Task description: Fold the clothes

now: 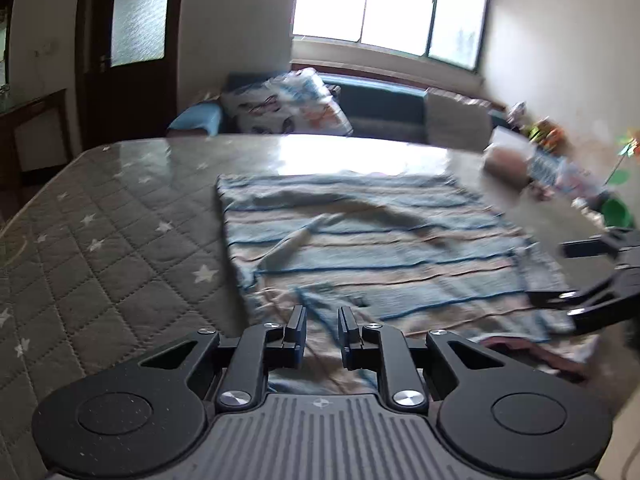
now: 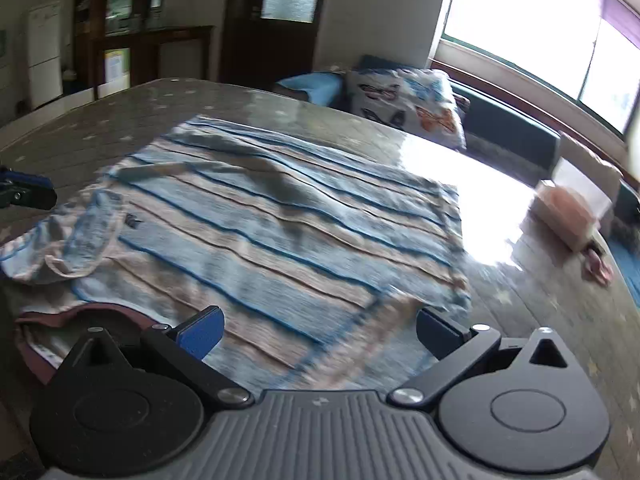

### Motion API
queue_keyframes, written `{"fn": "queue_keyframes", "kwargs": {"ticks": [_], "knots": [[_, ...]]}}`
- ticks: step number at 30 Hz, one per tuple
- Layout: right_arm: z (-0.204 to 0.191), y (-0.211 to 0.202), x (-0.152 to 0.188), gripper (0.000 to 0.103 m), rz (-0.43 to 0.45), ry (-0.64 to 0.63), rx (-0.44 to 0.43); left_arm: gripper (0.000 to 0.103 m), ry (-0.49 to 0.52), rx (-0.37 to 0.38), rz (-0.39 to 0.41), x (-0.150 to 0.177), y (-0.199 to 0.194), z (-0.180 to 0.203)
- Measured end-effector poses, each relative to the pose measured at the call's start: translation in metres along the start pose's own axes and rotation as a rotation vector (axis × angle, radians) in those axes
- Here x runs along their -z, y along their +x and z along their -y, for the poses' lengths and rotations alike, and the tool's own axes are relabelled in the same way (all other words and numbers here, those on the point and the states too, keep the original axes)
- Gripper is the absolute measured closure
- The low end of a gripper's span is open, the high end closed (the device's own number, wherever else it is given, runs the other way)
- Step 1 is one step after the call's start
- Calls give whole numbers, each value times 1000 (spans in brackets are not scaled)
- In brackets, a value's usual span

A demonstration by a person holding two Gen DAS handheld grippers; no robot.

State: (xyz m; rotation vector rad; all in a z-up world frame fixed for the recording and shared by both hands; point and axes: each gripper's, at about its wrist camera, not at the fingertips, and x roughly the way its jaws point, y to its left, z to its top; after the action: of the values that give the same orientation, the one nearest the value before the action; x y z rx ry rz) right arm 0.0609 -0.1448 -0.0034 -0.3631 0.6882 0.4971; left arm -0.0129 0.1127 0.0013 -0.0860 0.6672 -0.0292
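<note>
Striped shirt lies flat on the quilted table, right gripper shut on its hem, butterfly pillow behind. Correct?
Not quite. The right gripper is open, gripping nothing, as the right wrist view shows. The rest holds: the striped shirt lies flat on the quilted table, the butterfly pillow behind.

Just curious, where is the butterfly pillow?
The butterfly pillow lies beyond the table's far edge, on the dark sofa below the window.

A striped garment (image 2: 280,216) lies flat on the star-quilted table (image 1: 120,240).

Black claw (image 2: 320,330) linkages, silver screws, blue pads (image 2: 200,332), ribbed grey body.
</note>
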Motion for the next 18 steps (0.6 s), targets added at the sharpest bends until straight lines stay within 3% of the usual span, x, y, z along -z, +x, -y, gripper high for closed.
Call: {"fn": "queue_keyframes", "kwargs": {"ticks": [5, 9, 12, 18], "knots": [[16, 6, 15, 0, -40, 32, 24, 84, 21, -32, -62, 9, 30, -1], [24, 9, 25, 0, -69, 52, 10, 79, 64, -43, -54, 10, 27, 5], [31, 7, 24, 0, -63, 70, -10, 75, 88, -58, -34, 5, 21, 9], [51, 12, 5, 0, -8, 83, 41, 67, 92, -76, -28, -6, 29, 10]]}}
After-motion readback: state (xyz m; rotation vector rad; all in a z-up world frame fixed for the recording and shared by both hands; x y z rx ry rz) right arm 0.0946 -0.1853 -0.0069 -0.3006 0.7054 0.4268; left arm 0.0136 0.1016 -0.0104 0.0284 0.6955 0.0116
